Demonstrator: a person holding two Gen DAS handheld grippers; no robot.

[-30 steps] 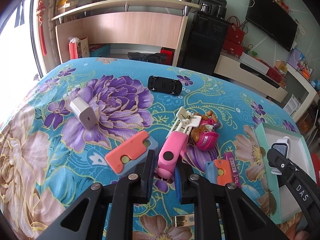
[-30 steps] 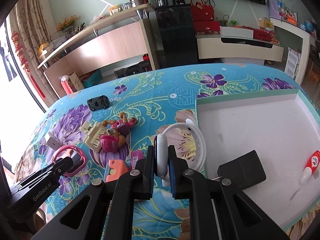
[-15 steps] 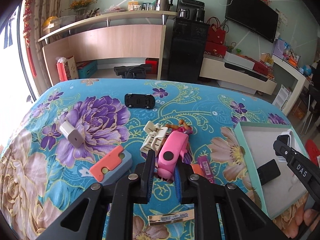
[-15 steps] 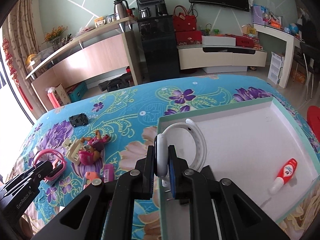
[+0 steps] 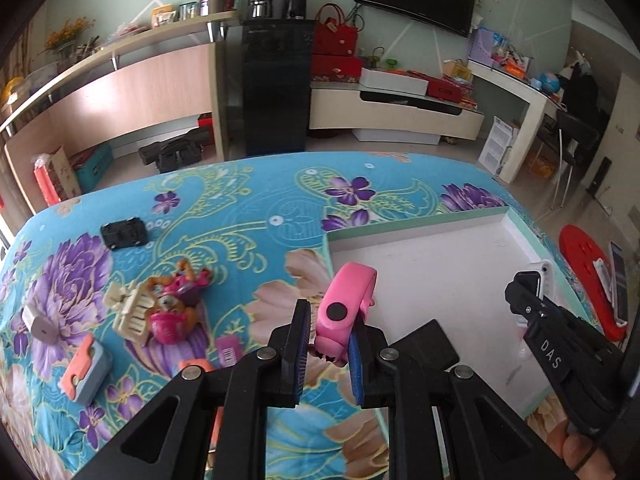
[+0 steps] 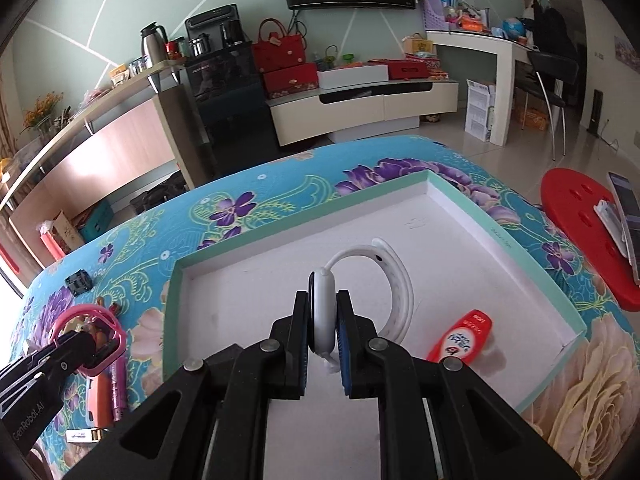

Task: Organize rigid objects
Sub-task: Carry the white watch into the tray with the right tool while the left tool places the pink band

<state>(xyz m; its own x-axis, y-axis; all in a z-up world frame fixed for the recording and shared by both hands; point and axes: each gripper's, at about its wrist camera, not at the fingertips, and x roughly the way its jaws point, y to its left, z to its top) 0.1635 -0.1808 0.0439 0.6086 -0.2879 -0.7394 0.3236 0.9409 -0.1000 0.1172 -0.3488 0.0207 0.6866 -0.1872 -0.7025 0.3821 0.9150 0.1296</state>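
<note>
My left gripper (image 5: 330,320) is shut on a pink watch (image 5: 340,312) and holds it above the left rim of the mint-edged white box (image 5: 416,224). My right gripper (image 6: 323,308) is shut on the body of a white watch (image 6: 384,276), whose strap loops out over the box floor (image 6: 256,280). The right wrist view also shows the left gripper (image 6: 92,340) with the pink watch (image 6: 100,316) at the lower left, just outside the box. In the box lie a flat black object (image 5: 424,344) and a red-and-white tube (image 6: 464,336).
On the floral cloth left of the box lie a toy dog (image 5: 176,308), a cream clip (image 5: 132,312), a black toy car (image 5: 123,232), a white charger (image 5: 40,324), an orange and grey block (image 5: 86,368) and a pink stick (image 5: 228,350). A red stool (image 6: 580,232) stands beyond the right edge.
Both grippers have swung to the right with their watches. The white watch went from the box's left edge to over its floor. The pink watch left the pile and reached the box rim.
</note>
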